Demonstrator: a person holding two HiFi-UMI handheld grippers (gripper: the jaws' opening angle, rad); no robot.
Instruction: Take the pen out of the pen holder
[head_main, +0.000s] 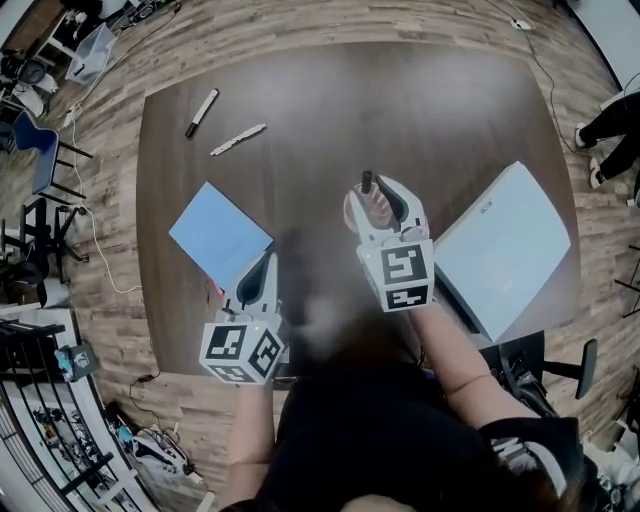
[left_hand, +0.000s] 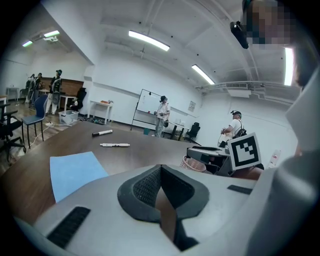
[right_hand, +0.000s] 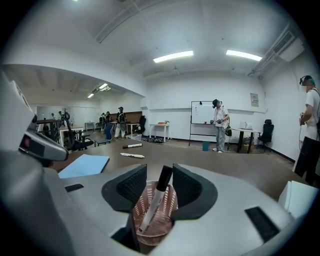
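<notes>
A pink mesh pen holder (head_main: 352, 212) stands on the brown table (head_main: 400, 110) with one pen (head_main: 367, 183) upright in it, white-bodied with a black cap. My right gripper (head_main: 381, 198) reaches over the holder. In the right gripper view the pen (right_hand: 163, 181) leans between the two pads of my right gripper (right_hand: 160, 181), which stands open around it, with the holder (right_hand: 167, 206) just below. My left gripper (head_main: 262, 260) rests low near the table's front, beside the blue notebook. In its own view the left gripper (left_hand: 160, 170) is shut, pads meeting at the tips with nothing between them.
A black-capped marker (head_main: 201, 112) and a white pen (head_main: 238, 139) lie at the table's far left. The blue notebook (head_main: 220, 235) lies left of centre, and a white box (head_main: 505, 245) sits at the right edge. People stand in the room beyond the table.
</notes>
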